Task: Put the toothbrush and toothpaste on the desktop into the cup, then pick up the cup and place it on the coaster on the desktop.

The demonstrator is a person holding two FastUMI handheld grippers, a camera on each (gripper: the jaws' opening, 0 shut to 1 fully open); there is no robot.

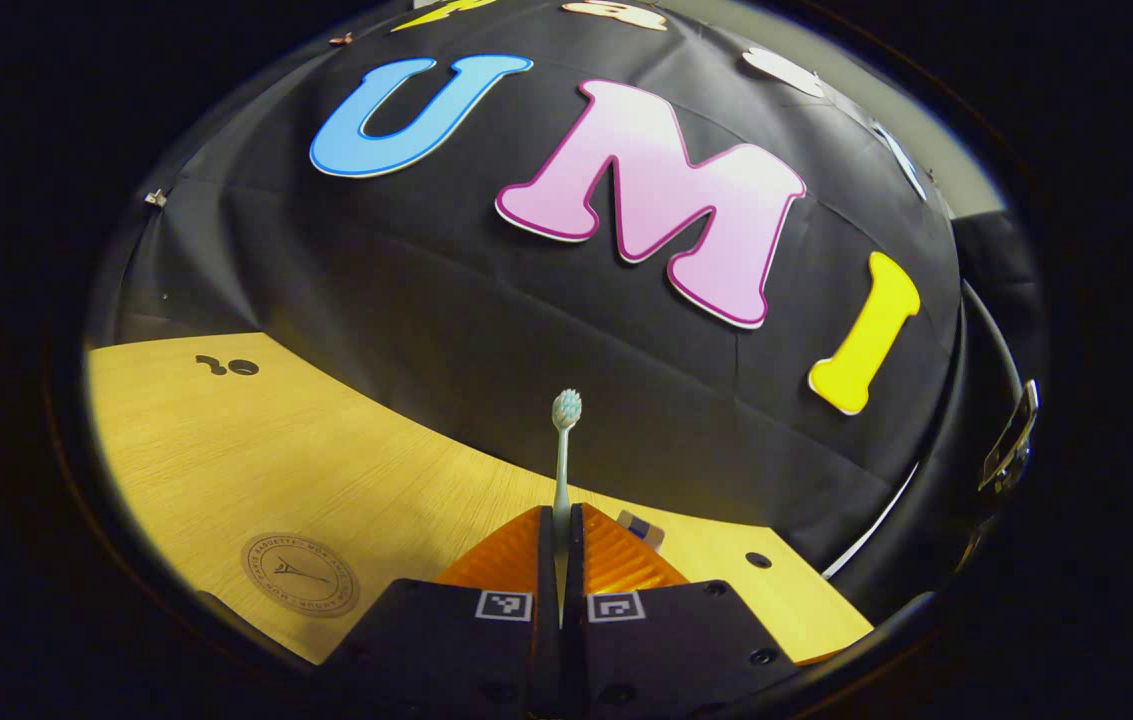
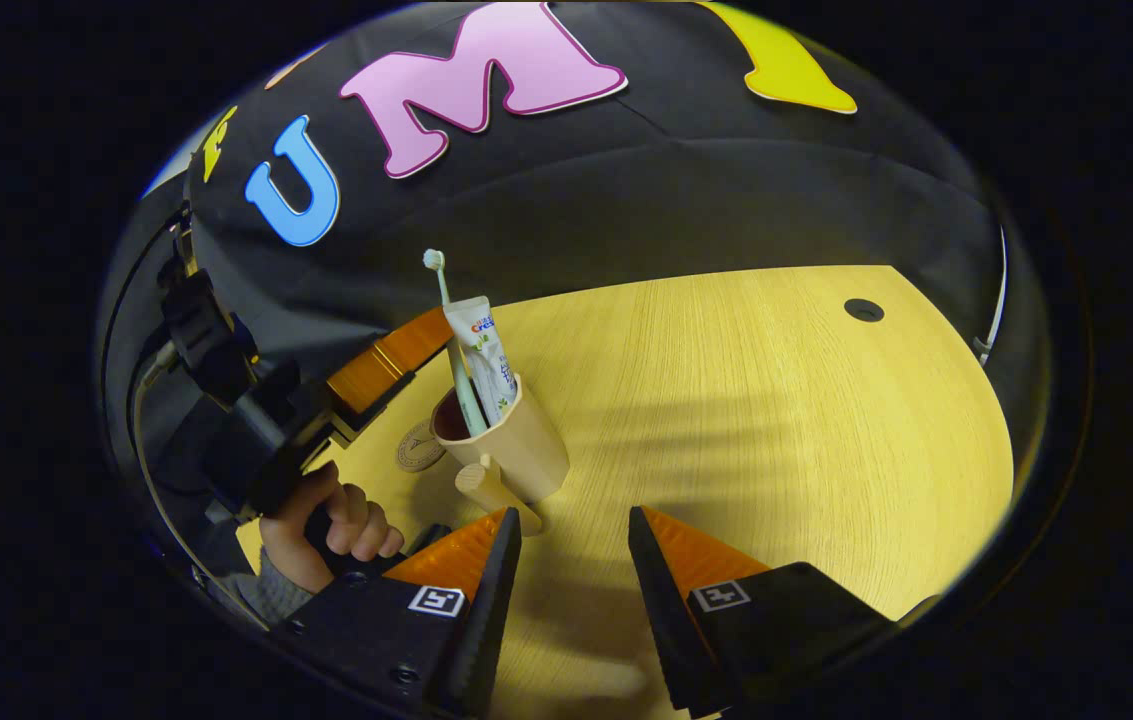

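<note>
Right gripper view, near first: right gripper [image 2: 566, 560] is hovering over the desktop [image 2: 776, 400] with its fingers spread and nothing between them. Just ahead, the cup [image 2: 516, 450] is standing on the desktop, handle turned toward the camera, and the toothpaste [image 2: 486, 360] is already sitting upright inside it. The toothbrush [image 2: 451, 340] is leaning in the cup mouth beside the tube, head up. Farther left, the left gripper [image 2: 396, 365] is reaching in at the brush, with a hand [image 2: 326, 525] holding its grip. The coaster [image 2: 418, 447] is lying just behind the cup on the left, partly hidden by it; the cup isn't resting on it yet.

Left gripper view: left gripper fingers are pressed together, pinching the toothbrush [image 1: 563, 470] handle, bristles pointing up against the wall cloth. The coaster [image 1: 300, 573] is showing low left on the desktop [image 1: 256, 460].

Progress call: toothpaste is in, toothbrush is going in but not released. Remaining: let go of the brush, grab the cup, move it onto the coaster.
</note>
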